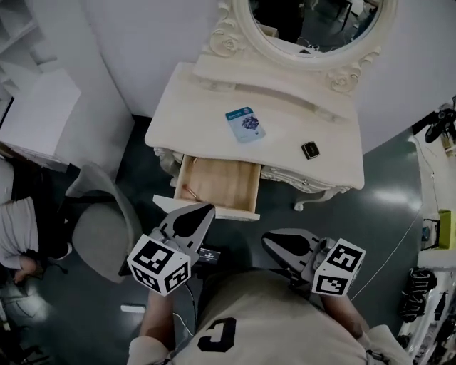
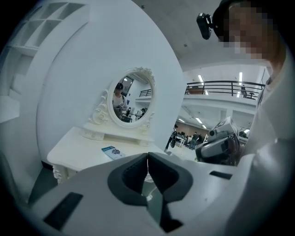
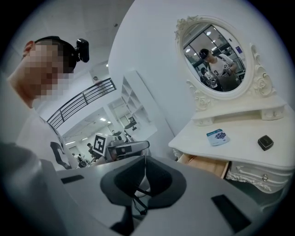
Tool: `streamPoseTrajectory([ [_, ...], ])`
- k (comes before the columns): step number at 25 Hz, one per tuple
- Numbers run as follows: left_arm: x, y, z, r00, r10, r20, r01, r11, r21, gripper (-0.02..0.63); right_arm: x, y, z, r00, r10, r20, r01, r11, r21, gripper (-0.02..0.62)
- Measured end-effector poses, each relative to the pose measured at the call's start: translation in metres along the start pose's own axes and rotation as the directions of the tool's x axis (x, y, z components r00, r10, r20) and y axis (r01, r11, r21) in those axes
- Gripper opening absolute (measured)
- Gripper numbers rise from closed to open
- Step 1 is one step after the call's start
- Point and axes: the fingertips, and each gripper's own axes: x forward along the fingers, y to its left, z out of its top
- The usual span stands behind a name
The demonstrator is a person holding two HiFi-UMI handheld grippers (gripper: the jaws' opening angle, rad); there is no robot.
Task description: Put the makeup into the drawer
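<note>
Both grippers are held low in front of the person's chest, short of the table and touching nothing. The left gripper (image 1: 206, 209) has its jaws pressed together and empty. The right gripper (image 1: 266, 240) is the same, pads meeting with nothing between them.

Beyond the left gripper tip the drawer (image 1: 224, 182) stands pulled out, its pale wood bottom showing. A grey chair (image 1: 100, 228) is off to its left.

On the cream table (image 1: 206, 107) behind the drawer:
- The packet (image 1: 246, 124) is flat and blue-and-white, with a dark round print. It lies askew near mid-top.
- The compact (image 1: 310, 150) is a small dark square with rounded corners. It lies flat to the right of the packet and apart from it, nearer the front edge.

Neither is in the drawer.

An oval mirror (image 1: 313, 21) in a carved frame stands at the back.
</note>
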Motion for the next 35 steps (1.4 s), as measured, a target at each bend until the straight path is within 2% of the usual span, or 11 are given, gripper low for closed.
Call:
streamPoseTrajectory([
  [5, 0.021, -0.006, -0.006, 0.996, -0.004, -0.086, 0.012, 0.996, 0.089, 0.055, -0.005, -0.01, 0.004, 1.0, -0.004, 0.021, 0.003, 0.999, 0.048, 0.028],
  [9, 0.038, -0.01, -0.002, 0.994, -0.015, -0.112, 0.032, 0.989, 0.144, 0.055, -0.014, -0.025, 0.007, 0.998, -0.002, 0.069, -0.006, 0.992, 0.124, 0.028],
  [12, 0.055, -0.011, 0.005, 0.993, -0.012, -0.12, 0.034, 0.983, 0.179, 0.055, -0.022, -0.036, 0.013, 0.995, 0.004, 0.095, -0.016, 0.992, 0.129, 0.028],
  [18, 0.102, -0.014, 0.005, 0.977, 0.003, -0.215, 0.063, 0.951, 0.302, 0.059, -0.03, -0.069, 0.027, 0.992, 0.062, 0.111, -0.077, 0.988, 0.137, 0.028],
  [19, 0.112, -0.013, 0.004, 0.97, 0.004, -0.241, 0.077, 0.942, 0.327, 0.097, -0.032, -0.075, 0.03, 0.991, 0.074, 0.113, -0.09, 0.986, 0.14, 0.028],
  [20, 0.123, -0.012, 0.001, 0.962, 0.005, -0.273, 0.093, 0.933, 0.348, 0.178, -0.033, -0.082, 0.033, 0.99, 0.085, 0.116, -0.102, 0.984, 0.147, 0.028],
  [22, 0.145, -0.006, -0.005, 0.941, 0.02, -0.337, 0.119, 0.914, 0.388, 0.274, -0.036, -0.096, 0.038, 0.986, 0.106, 0.129, -0.128, 0.976, 0.175, 0.028],
  [25, 0.181, 0.014, -0.02, 0.899, 0.073, -0.432, 0.148, 0.877, 0.456, 0.335, -0.041, -0.117, 0.043, 0.98, 0.128, 0.153, -0.16, 0.962, 0.221, 0.028],
  [27, 0.203, 0.031, -0.039, 0.847, 0.115, -0.518, 0.191, 0.845, 0.5, 0.352, -0.044, -0.129, 0.043, 0.979, 0.133, 0.154, -0.167, 0.959, 0.231, 0.028],
  [31, 0.242, 0.07, -0.081, 0.72, 0.221, -0.658, 0.302, 0.754, 0.583, 0.376, -0.048, -0.149, 0.04, 0.979, 0.141, 0.149, -0.176, 0.951, 0.256, 0.028],
  [35, 0.279, 0.094, -0.11, 0.655, 0.268, -0.707, 0.4, 0.67, 0.625, 0.377, -0.054, -0.163, 0.035, 0.981, 0.147, 0.128, -0.178, 0.945, 0.276, 0.028],
])
